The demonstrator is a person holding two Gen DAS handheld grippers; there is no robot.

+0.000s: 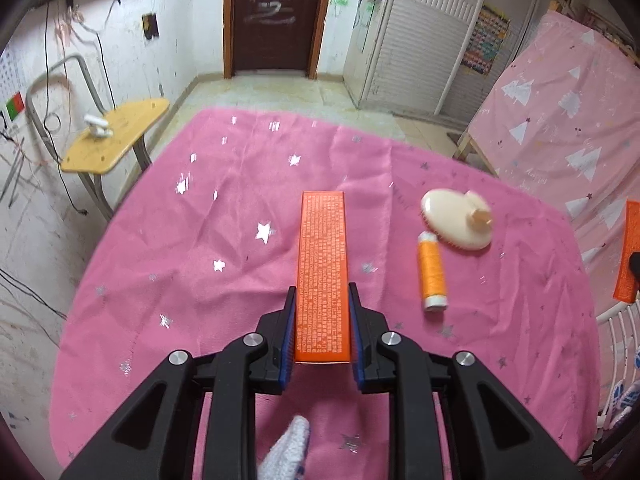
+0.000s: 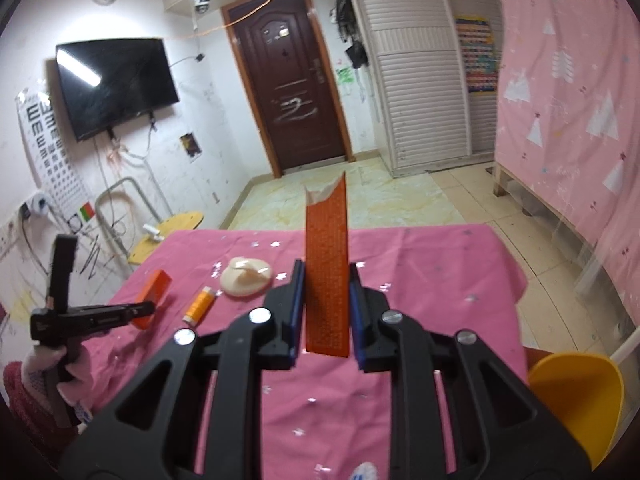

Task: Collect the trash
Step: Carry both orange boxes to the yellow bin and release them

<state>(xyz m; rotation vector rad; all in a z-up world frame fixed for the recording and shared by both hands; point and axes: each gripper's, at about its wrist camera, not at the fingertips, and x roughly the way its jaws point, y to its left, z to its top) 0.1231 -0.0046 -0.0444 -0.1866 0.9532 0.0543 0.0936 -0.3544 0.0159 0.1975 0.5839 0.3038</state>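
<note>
My left gripper (image 1: 322, 294) is shut on a long orange box (image 1: 323, 272) printed with white text, held above the pink star-patterned tablecloth (image 1: 200, 280). From the right wrist view the left gripper (image 2: 150, 308) grips that orange box (image 2: 154, 294) at the table's left. My right gripper (image 2: 326, 274) is shut on a torn orange box piece (image 2: 327, 276) with a ripped white top edge, held upright above the tablecloth (image 2: 440, 288). That piece shows at the right edge of the left wrist view (image 1: 629, 256).
An orange thread spool (image 1: 431, 272) and a cream oval brush (image 1: 456, 218) lie right of the left gripper; both show in the right view, spool (image 2: 199, 305), brush (image 2: 247, 277). A yellow bin (image 2: 576, 396) stands at lower right. A wooden chair (image 1: 116, 136) stands left.
</note>
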